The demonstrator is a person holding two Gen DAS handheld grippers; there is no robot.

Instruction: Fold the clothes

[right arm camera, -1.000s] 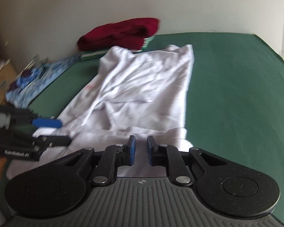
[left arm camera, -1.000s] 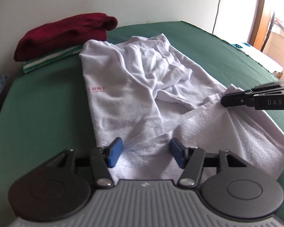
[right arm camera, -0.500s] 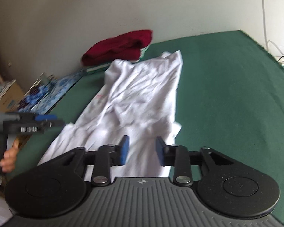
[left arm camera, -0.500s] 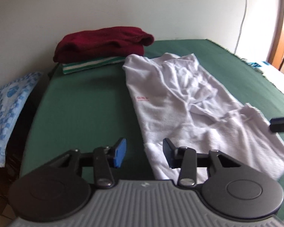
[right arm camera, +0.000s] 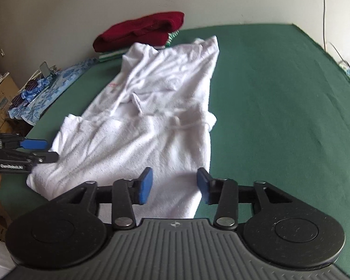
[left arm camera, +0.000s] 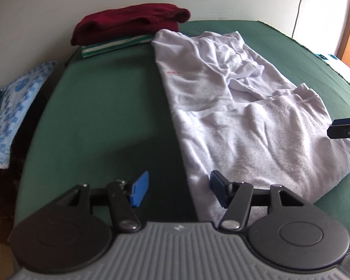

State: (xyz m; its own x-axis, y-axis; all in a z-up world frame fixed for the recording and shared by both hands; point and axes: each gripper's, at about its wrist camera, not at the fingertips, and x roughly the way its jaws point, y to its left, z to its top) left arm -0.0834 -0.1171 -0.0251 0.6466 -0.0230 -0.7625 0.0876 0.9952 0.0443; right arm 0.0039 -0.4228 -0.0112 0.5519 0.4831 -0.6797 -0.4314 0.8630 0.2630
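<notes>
1. At far left, a blue patterned cloth lies off the edge of the green tabletop.
2. A maroon garment sits folded on a green-striped one at the back.
3. The left tool hangs over the tabletop's bare green beside the shirt's near corner; its jaws have just been opening, nothing between them.
4. The white shirt lies rumpled lengthwise, its near part doubled over, I think.
5. The right tool hovers over the shirt's near edge, jaws just opened, pads clear of the cloth.
</notes>
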